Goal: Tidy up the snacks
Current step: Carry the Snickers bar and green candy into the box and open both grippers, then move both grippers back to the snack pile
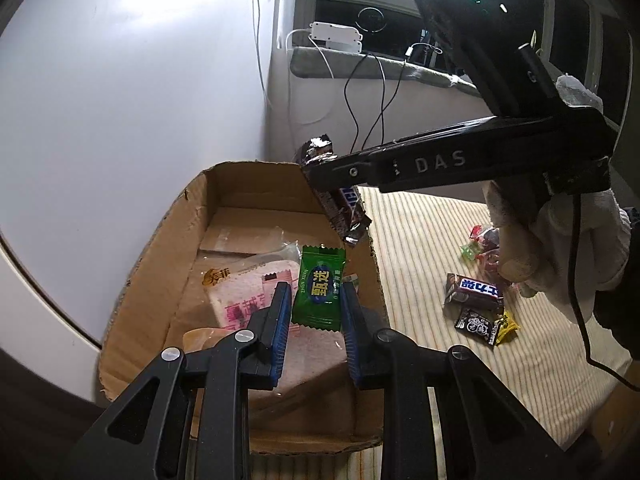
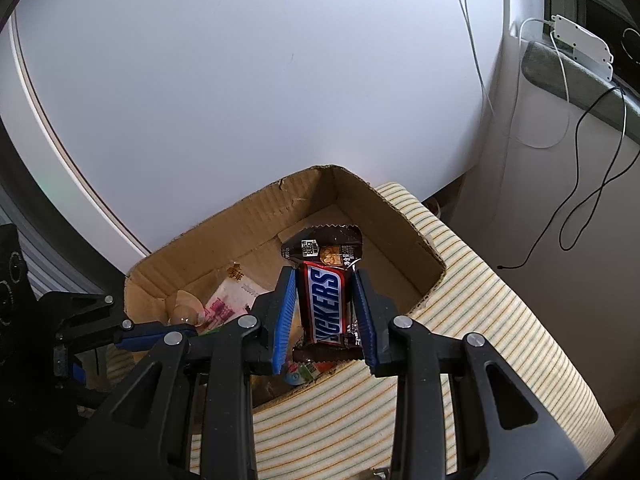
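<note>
My left gripper (image 1: 316,310) is shut on a green candy packet (image 1: 318,289) and holds it above the open cardboard box (image 1: 156,264). My right gripper (image 2: 325,312) is shut on a brown Snickers bar (image 2: 326,300) over the same box (image 2: 400,224). In the left wrist view the right gripper's fingertips (image 1: 320,172) hold the Snickers bar (image 1: 344,208) at the box's far right corner. A pink-and-white snack bag (image 1: 240,296) lies inside the box; it also shows in the right wrist view (image 2: 228,304).
The box sits on a striped cloth (image 1: 440,248). Loose snacks lie on the cloth to the right: another Snickers bar (image 1: 476,290), a black packet (image 1: 478,324) and small wrapped candies (image 1: 484,244). A white wall stands behind, with cables and a window ledge (image 1: 360,64).
</note>
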